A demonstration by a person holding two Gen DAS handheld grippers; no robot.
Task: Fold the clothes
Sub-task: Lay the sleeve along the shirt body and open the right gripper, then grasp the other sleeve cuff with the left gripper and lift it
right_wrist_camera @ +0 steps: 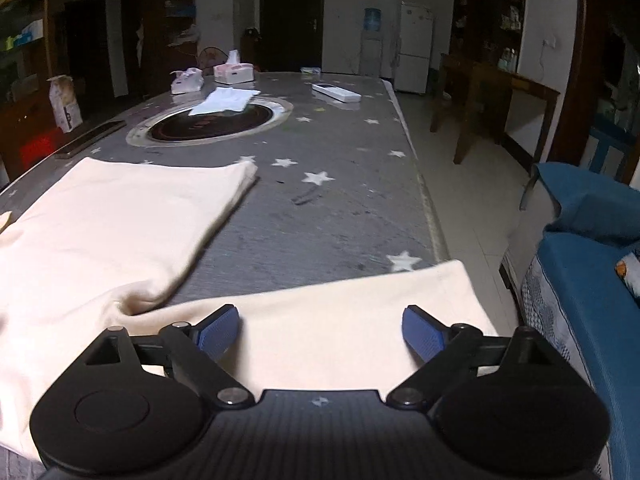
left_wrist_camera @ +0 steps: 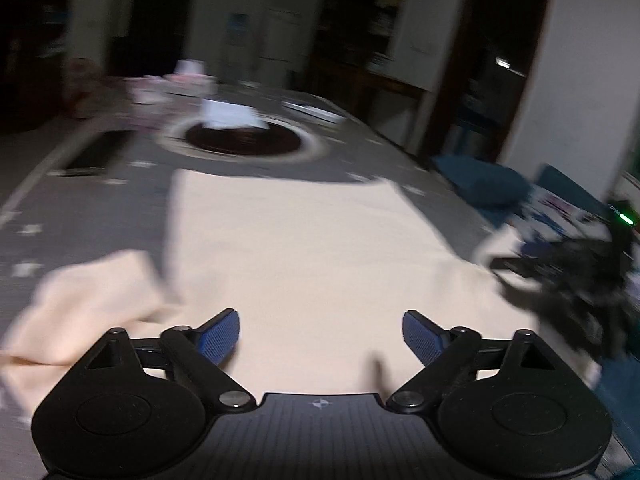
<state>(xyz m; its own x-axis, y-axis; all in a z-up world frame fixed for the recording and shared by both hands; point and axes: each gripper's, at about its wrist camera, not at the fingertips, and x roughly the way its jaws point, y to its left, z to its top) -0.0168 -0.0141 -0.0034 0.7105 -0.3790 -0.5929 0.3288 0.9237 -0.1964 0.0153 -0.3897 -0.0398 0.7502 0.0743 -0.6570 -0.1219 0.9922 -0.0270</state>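
Note:
A cream garment [left_wrist_camera: 296, 248] lies spread on the grey star-patterned table [left_wrist_camera: 100, 208]. In the blurred left wrist view its left sleeve [left_wrist_camera: 88, 300] is rumpled to the left. My left gripper [left_wrist_camera: 321, 332] is open and empty just above the garment's near end. In the right wrist view the garment's body [right_wrist_camera: 120, 216] lies to the left and its right sleeve [right_wrist_camera: 360, 308] stretches toward the table's right edge. My right gripper [right_wrist_camera: 321, 330] is open and empty over that sleeve. The right gripper also shows in the left wrist view [left_wrist_camera: 568, 276] at the right, blurred.
A round dark hotplate [right_wrist_camera: 212, 122] sits mid-table with a white folded cloth [right_wrist_camera: 226, 101] on it. Tissue boxes [right_wrist_camera: 234, 72], a white remote [right_wrist_camera: 336, 93] and a dark bar [right_wrist_camera: 90, 138] lie farther off. A blue sofa [right_wrist_camera: 592, 280] stands right of the table.

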